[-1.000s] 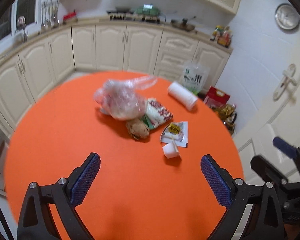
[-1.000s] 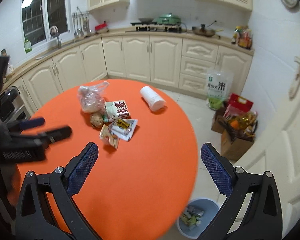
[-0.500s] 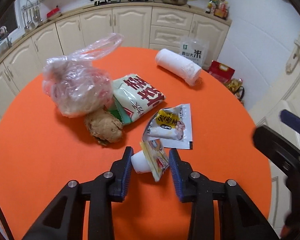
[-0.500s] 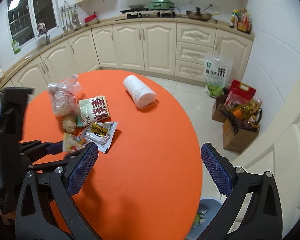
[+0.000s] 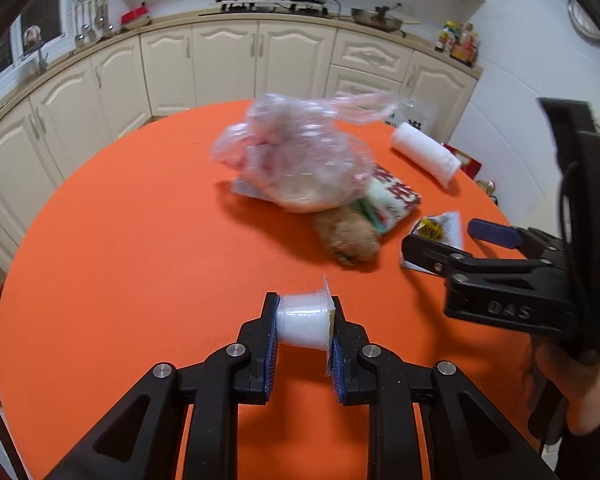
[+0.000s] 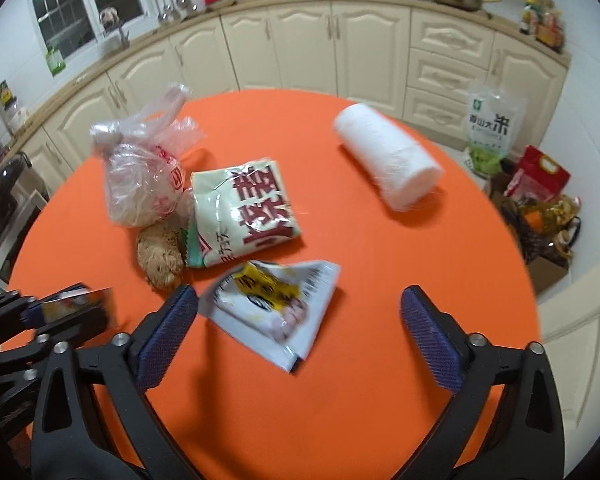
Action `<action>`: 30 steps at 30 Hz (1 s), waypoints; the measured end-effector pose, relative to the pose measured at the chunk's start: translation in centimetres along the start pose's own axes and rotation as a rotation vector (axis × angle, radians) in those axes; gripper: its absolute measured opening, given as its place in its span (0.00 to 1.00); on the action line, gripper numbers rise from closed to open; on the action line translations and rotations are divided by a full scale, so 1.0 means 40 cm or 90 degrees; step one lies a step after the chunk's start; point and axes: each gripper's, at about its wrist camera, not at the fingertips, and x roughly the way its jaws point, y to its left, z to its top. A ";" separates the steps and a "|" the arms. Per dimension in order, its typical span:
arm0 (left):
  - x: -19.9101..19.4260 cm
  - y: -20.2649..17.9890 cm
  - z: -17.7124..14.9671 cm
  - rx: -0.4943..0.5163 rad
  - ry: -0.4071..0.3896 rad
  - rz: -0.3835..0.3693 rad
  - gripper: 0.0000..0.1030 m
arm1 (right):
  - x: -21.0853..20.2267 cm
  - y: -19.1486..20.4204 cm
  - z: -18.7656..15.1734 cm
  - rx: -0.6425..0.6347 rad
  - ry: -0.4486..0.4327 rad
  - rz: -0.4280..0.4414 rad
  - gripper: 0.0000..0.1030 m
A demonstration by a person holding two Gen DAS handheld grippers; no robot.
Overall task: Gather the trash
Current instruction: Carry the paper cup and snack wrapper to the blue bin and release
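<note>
Left gripper [image 5: 303, 330] clamped on the small white cup [image 5: 303, 322], jaws having just been closing, peeled lid squashed against the right pad. Looks lifted a touch off the orange table [image 5: 140, 280], hard to tell. Right gripper [image 6: 300, 332] wide apart, hanging over the torn white wrapper [image 6: 276, 308] lying flat by the ginger [image 6: 158, 258]. Probably best to drop low, straddle a raised edge, then pinch. Gentle squeeze on that cup, crushes easily.
</note>
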 end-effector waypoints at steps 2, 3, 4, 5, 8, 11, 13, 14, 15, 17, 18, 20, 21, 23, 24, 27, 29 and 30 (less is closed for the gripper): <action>-0.024 0.014 -0.011 -0.006 -0.001 -0.004 0.18 | 0.004 0.017 0.002 -0.017 0.000 -0.008 0.90; -0.036 0.020 -0.014 -0.010 -0.001 -0.007 0.18 | 0.002 0.025 -0.001 -0.029 -0.003 -0.008 0.82; -0.041 0.021 -0.015 -0.011 -0.002 -0.008 0.18 | 0.000 0.034 -0.003 -0.040 -0.002 -0.026 0.67; -0.043 0.019 -0.016 -0.012 -0.003 -0.008 0.18 | -0.002 0.042 -0.004 -0.056 -0.004 -0.044 0.56; -0.049 0.011 -0.017 -0.015 -0.003 -0.020 0.18 | -0.012 0.050 -0.009 -0.060 -0.006 -0.009 0.12; -0.061 0.002 -0.023 -0.016 -0.006 -0.025 0.18 | -0.029 0.045 -0.032 -0.048 -0.015 0.033 0.12; -0.077 0.000 -0.028 -0.014 -0.008 -0.025 0.18 | -0.056 0.036 -0.058 -0.036 -0.031 0.072 0.12; -0.085 -0.003 -0.033 -0.013 -0.008 -0.028 0.18 | -0.070 0.031 -0.071 -0.031 -0.037 0.085 0.12; -0.092 -0.009 -0.036 -0.014 -0.010 -0.033 0.18 | -0.091 0.025 -0.089 -0.025 -0.046 0.095 0.11; -0.107 -0.022 -0.046 -0.012 -0.013 -0.039 0.18 | -0.128 0.015 -0.123 -0.014 -0.059 0.119 0.12; -0.115 -0.030 -0.051 -0.008 -0.013 -0.042 0.18 | -0.147 0.008 -0.141 -0.010 -0.064 0.130 0.11; -0.133 -0.059 -0.068 0.003 -0.018 -0.045 0.18 | -0.194 -0.005 -0.185 -0.011 -0.079 0.129 0.11; -0.141 -0.077 -0.074 0.010 -0.019 -0.050 0.18 | -0.215 -0.016 -0.203 -0.007 -0.086 0.131 0.11; -0.148 -0.126 -0.085 0.021 -0.018 -0.060 0.18 | -0.259 -0.042 -0.236 0.007 -0.102 0.131 0.11; -0.153 -0.166 -0.093 0.034 -0.016 -0.073 0.18 | -0.281 -0.058 -0.251 0.011 -0.110 0.128 0.11; -0.152 -0.264 -0.109 0.067 -0.009 -0.098 0.18 | -0.366 -0.126 -0.329 0.028 -0.132 0.094 0.11; -0.146 -0.347 -0.124 0.096 -0.004 -0.114 0.18 | -0.412 -0.176 -0.381 0.046 -0.141 0.063 0.12; -0.138 -0.394 -0.131 0.111 0.001 -0.123 0.18 | -0.434 -0.206 -0.410 0.056 -0.145 0.049 0.12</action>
